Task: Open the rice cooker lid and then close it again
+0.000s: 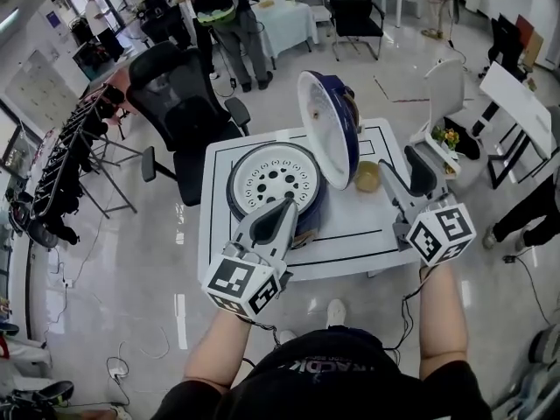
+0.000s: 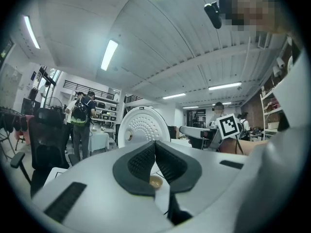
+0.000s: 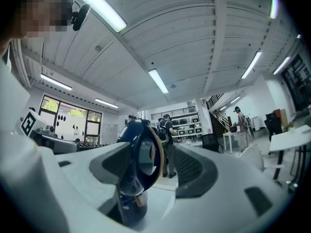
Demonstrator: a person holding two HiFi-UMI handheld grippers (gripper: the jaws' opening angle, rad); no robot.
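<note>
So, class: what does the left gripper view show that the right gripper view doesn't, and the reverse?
Left only: the lid's white, holed inside, and the shut jaws of the left gripper. Right only: the lid's blue outside, edge-on, past the open jaws of the right gripper. Both: the raised lid, people at the back, ceiling lights.

The head view looks steeply down from above the person onto the whole white table (image 1: 367, 243). Both gripper views sit low and close, facing level across it. The left, at the near edge, faces the raised lid's (image 2: 142, 125) inner side. The right, at the right edge, faces its rim. All three views share that lid.
</note>
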